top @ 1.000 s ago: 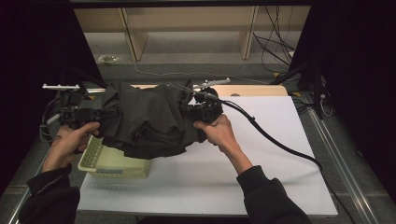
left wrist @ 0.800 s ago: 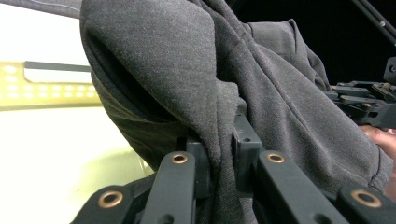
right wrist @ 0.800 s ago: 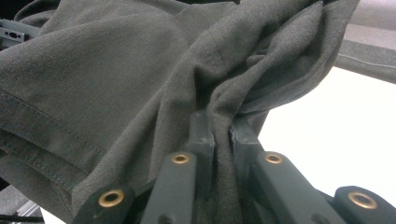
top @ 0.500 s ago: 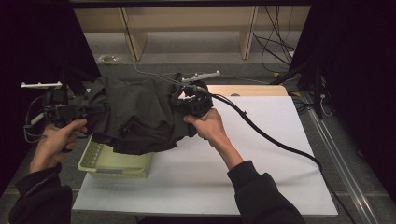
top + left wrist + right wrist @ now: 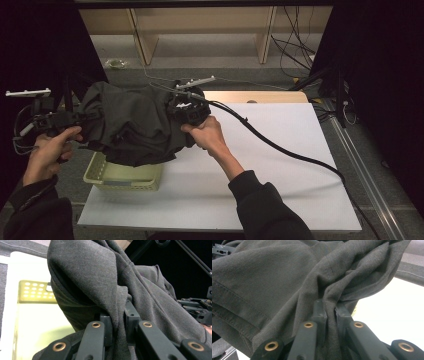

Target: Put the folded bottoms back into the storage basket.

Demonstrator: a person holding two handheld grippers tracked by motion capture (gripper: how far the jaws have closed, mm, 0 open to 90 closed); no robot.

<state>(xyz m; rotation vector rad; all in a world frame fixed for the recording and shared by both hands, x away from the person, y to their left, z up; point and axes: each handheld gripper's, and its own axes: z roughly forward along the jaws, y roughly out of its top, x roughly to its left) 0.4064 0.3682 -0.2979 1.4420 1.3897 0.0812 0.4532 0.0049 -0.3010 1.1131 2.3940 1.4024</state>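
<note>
We had the dark grey garment (image 5: 132, 125) stretched in the air over the green basket (image 5: 122, 176), left gripper (image 5: 117, 322) and right gripper (image 5: 330, 312) jaws both clamped on its fabric.

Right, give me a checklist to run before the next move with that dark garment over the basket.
1. Left gripper clamped on the dark garment: ok, fabric is pinched between its jaws.
2. Right gripper clamped on the garment: ok, a fold sits between its closed jaws.
3. Garment lifted off the white table: ok, it hangs between the two grippers.
4. Garment above the green basket: ok, its lower edge hangs over the basket's back part.
5. Basket free of other items: cannot tell, the garment hides much of it.
6. Right gripper's cable away from the garment: ok, it trails off across the table.
</note>
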